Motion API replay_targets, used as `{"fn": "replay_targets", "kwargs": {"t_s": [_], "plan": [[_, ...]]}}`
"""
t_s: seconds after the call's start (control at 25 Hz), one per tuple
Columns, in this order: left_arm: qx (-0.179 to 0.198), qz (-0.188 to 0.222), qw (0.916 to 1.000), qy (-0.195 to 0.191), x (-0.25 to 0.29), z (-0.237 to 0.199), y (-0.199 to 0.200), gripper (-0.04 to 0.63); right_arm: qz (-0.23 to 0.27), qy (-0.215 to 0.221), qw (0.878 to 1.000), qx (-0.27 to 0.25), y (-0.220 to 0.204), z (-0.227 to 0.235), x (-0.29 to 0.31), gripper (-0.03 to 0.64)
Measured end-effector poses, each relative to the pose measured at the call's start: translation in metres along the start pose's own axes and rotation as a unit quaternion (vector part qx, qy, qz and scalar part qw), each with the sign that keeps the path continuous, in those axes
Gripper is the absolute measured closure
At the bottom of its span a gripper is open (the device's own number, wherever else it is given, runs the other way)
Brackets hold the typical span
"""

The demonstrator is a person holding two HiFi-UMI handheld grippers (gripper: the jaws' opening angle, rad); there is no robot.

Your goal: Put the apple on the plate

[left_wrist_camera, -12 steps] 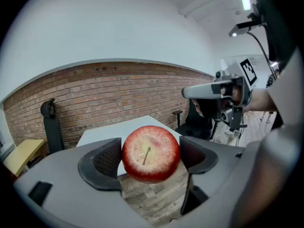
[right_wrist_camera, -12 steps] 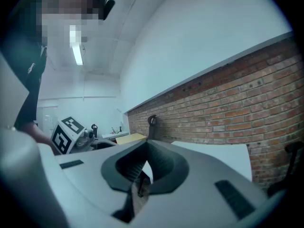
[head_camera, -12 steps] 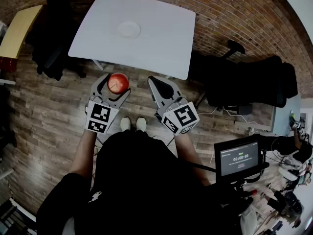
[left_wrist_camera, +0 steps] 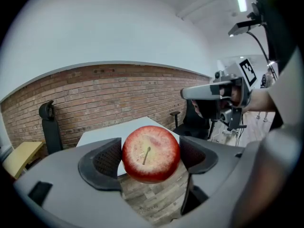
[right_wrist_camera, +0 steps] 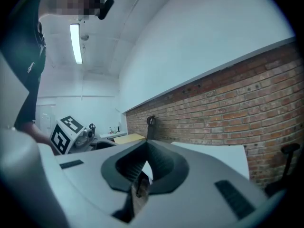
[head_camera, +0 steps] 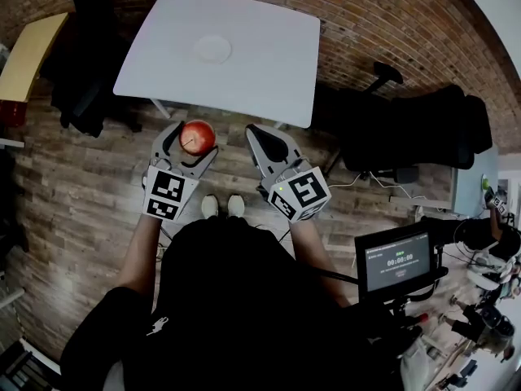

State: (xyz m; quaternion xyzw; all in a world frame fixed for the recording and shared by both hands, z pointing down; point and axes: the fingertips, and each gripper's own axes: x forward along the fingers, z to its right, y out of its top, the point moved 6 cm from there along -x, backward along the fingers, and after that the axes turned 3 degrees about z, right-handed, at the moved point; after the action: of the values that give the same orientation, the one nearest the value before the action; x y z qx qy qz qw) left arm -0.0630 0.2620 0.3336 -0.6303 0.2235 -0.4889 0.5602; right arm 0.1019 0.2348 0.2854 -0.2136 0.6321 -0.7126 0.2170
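One apple (left_wrist_camera: 151,153): hung in the air over the wooden floor (head_camera: 73,186), short of the white table (head_camera: 269,72).
Left gripper (head_camera: 189,143): jaws stood wide, pads pressed on both sides of the apple.
Right gripper (right_wrist_camera: 145,167): jaws were together, nothing between them.
Plate (head_camera: 213,49): lay bare on the table, well apart from the apple.
Progress: pickup looked done; carrying and release remained.

White table (head_camera: 260,63) stands on wooden plank floor (head_camera: 73,186), far edge close to brick wall (head_camera: 383,15). One round white plate (head_camera: 213,49) lies on top, roughly mid-table, well clear of all edges.
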Motion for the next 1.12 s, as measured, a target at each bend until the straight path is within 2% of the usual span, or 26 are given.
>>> {"fn": "replay_targets", "kwargs": {"t_s": [0.16,0.56,1.12], "plan": [[0.000,0.010,0.9999,0.001,-0.023,-0.004,-0.014,0.210,0.000,-0.004,1.000,-0.011,-0.005,-0.026,-0.001,0.614],[-0.003,0.010,0.9999,0.001,-0.023,-0.017,-0.014,0.210,0.005,-0.004,1.000,0.014,-0.001,-0.024,0.008,0.613],[-0.002,0.017,0.9998,-0.015,-0.013,-0.030,-0.010,0.210,-0.002,-0.017,1.000,0.010,0.003,-0.022,0.022,0.614]]}}
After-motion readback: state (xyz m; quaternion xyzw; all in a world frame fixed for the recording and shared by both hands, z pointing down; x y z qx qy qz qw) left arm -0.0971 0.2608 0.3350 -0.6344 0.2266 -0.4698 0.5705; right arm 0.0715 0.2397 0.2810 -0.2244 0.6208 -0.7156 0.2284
